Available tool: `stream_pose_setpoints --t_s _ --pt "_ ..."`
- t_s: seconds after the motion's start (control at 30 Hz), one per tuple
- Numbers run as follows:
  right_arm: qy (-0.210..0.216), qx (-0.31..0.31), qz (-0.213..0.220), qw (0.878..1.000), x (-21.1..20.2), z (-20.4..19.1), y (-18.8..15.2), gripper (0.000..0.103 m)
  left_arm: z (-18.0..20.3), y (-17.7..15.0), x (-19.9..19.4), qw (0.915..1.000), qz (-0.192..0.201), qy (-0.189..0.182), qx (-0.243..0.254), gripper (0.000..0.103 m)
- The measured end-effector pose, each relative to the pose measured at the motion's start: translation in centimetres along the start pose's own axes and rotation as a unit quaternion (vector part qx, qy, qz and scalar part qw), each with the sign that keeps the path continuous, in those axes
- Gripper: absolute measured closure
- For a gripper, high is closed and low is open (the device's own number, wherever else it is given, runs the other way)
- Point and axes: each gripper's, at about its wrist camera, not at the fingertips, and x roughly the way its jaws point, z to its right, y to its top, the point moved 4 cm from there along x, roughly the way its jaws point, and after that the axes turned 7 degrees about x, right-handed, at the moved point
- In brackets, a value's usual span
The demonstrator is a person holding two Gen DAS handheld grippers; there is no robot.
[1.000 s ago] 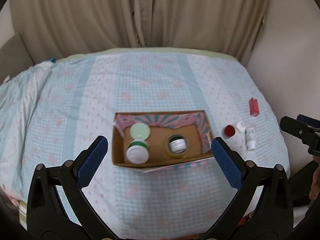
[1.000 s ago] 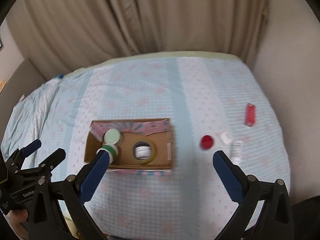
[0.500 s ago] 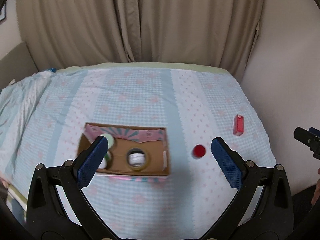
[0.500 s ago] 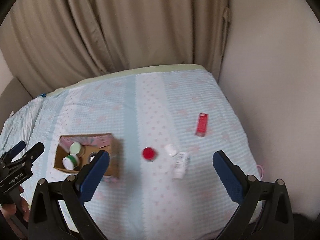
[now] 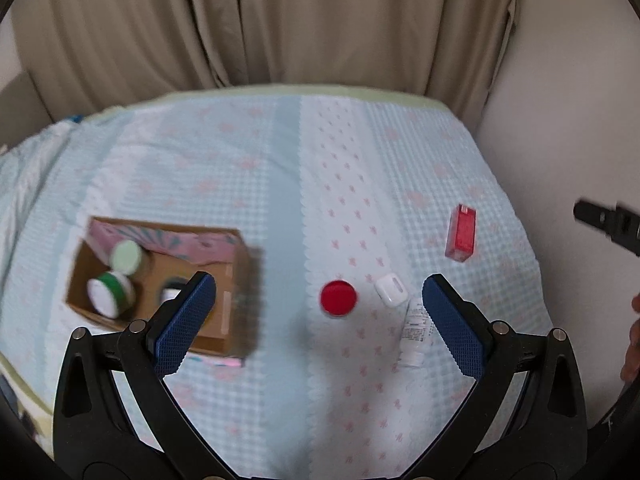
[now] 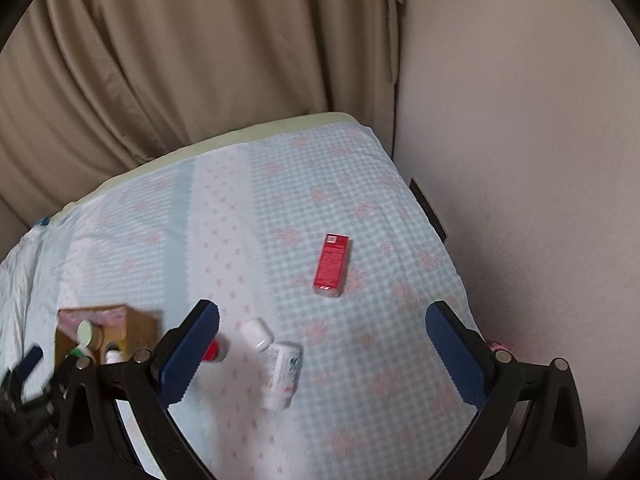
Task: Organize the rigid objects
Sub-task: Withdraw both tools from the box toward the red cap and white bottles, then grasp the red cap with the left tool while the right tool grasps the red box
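A cardboard box (image 5: 236, 280) with pink flaps lies on the bed at the left and holds several jars (image 5: 109, 294). It also shows in the right wrist view (image 6: 140, 326). To its right lie a red-capped jar (image 5: 338, 298), a small white case (image 5: 391, 290), a white tube (image 5: 416, 330) and a red carton (image 5: 462, 238). In the right wrist view the red carton (image 6: 332, 266) lies ahead, with the white case (image 6: 257, 333) and the tube (image 6: 282, 374) nearer. My left gripper (image 5: 320, 312) is open and empty above the bed. My right gripper (image 6: 322, 354) is open and empty.
The bed has a light blue checked cover (image 5: 240, 168) with pink prints. Beige curtains (image 5: 280, 20) hang behind it. A plain wall (image 6: 520, 160) runs along the bed's right edge. The right gripper's tip (image 5: 604, 220) shows at the right of the left wrist view.
Both grippers have swung to the right. The box has slid to the left of both views, and the loose items on the right side of the bed have come closer.
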Motion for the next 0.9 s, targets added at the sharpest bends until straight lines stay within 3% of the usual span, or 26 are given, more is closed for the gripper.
stream_pose_setpoints --t_s 0.27,0.47,0.73,0.9 --pt "-0.007 0.024 -0.002 1.000 9.3 1.7 0.0 0.000 1.8 -3.8 11.5 0.9997 -0.024 0.003 0.009 0.000" --pt "-0.007 0.029 -0.005 1.000 16.4 1.9 -1.0 0.002 2.3 -6.6 17.4 0.9995 -0.027 0.012 0.006 0.006" --pt "-0.007 0.016 -0.008 1.000 23.5 1.0 -2.4 0.009 3.1 -9.3 22.4 0.9990 -0.040 0.016 0.015 0.018" --pt "-0.015 0.010 -0.016 1.000 26.4 1.0 -2.6 0.014 3.7 -9.3 23.6 0.9988 -0.036 0.017 0.029 0.029"
